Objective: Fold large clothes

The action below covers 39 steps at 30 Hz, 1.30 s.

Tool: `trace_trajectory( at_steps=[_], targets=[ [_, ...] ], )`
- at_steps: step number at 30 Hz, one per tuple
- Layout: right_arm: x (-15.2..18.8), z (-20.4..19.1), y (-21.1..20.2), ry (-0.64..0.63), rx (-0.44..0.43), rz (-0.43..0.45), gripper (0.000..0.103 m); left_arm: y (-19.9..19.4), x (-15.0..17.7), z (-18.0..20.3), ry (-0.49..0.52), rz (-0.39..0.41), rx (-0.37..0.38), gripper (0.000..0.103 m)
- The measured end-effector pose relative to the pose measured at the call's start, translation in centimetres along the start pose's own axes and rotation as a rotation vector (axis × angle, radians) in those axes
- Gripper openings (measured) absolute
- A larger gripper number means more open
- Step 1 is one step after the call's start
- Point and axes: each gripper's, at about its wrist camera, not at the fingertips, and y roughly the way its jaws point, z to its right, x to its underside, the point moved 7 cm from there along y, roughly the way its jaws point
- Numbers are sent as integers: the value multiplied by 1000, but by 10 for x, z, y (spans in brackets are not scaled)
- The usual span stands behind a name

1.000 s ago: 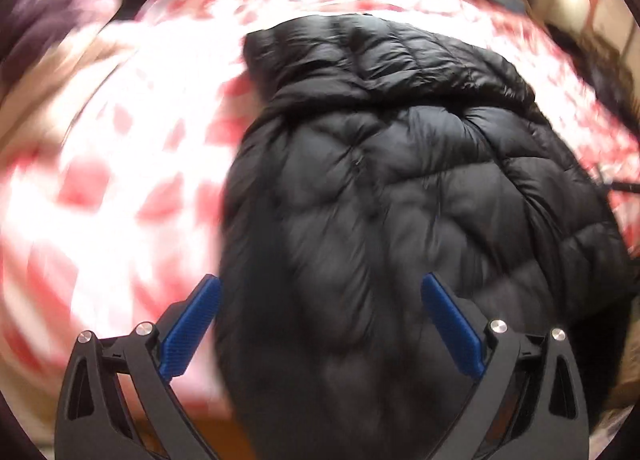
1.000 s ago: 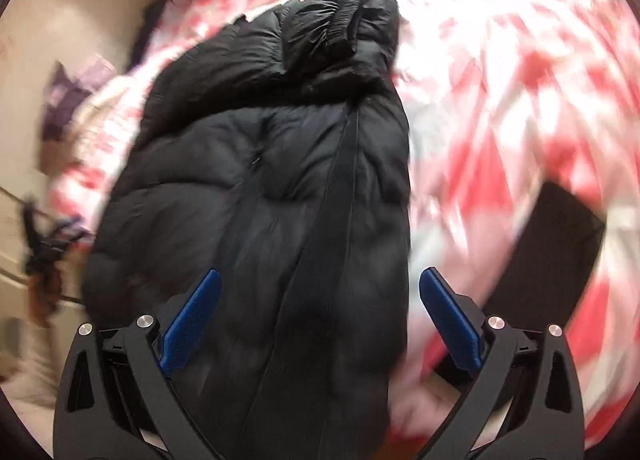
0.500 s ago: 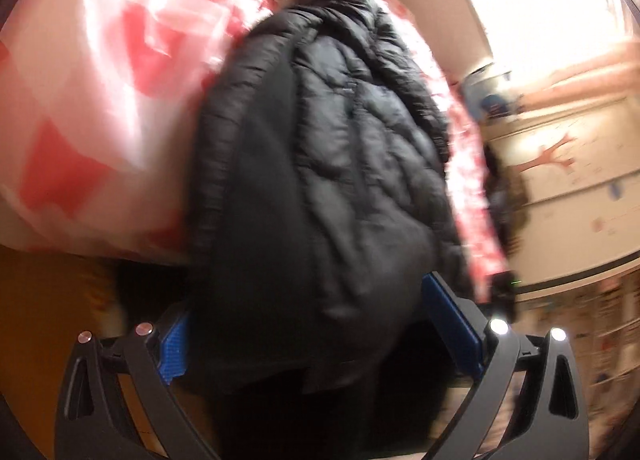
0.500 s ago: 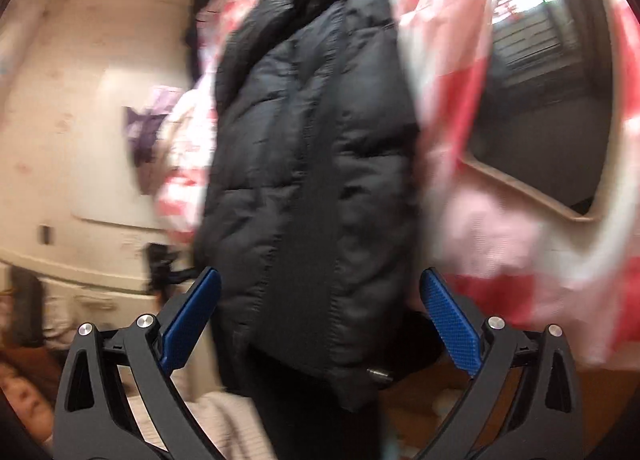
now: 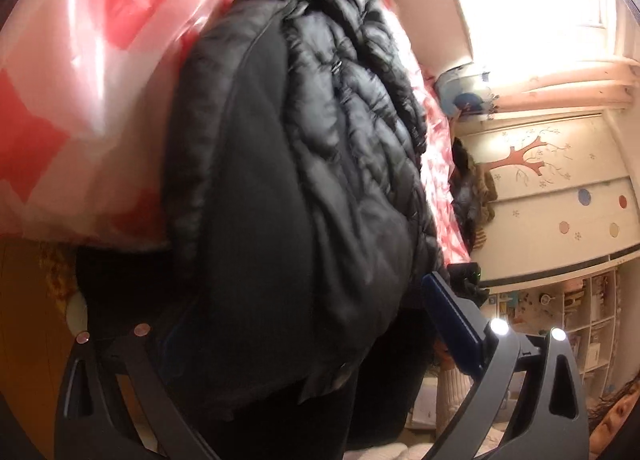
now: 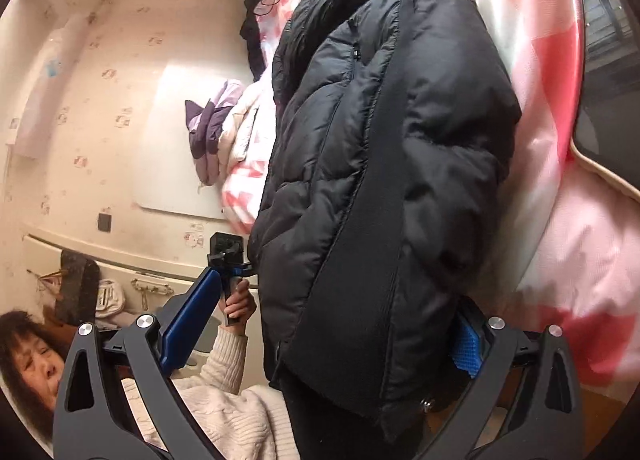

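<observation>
Presently, black puffer jacket (image 5: pixel 304 180) hangs off pink-checked duvet (image 5: pixel 80 100), hem between spread fingers of left gripper (image 5: pixel 304 324) and right gripper (image 6: pixel 332 324), neither clamped.

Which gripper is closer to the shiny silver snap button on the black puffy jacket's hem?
Right. The right gripper has a finger just beside the snap button; the left gripper is at the jacket's other side.

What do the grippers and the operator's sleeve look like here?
Both grippers, left and right, look alike: dark grey plastic frames with triangular cut-outs, silver round screw heads, and blue textured finger pads. The right wrist view shows a small black camera on the other gripper's handle, and a cream cable-knit sleeve.
</observation>
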Motion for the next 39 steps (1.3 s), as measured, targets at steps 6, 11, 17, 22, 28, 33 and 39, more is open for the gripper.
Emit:
trace_trajectory(
  at_steps=[6,11,17,22,28,33,39],
  targets=[
    [-3,9,-2,7,-19,0,96,-13,-15,16,35,95,72,96],
    [1,11,2,-31,-17,30,71,14,-18,8,32,14,-69,32],
    [-15,-28,-12,-103,-39,188,14,4,-34,42,74,91,-107,7],
    [-20,-94,-44,-228,-112,285,11,-34,-39,97,162,169,-69,6],
    [26,-112,-83,-287,-78,205,13,-62,5,101,291,24,-99,13],
    [52,-32,-111,-142,177,147,37,-78,13,6,177,-70,-352,43],
    [-32,-84,-121,-329,316,331,80,-125,-76,17,201,246,-616,70]
  ],
)
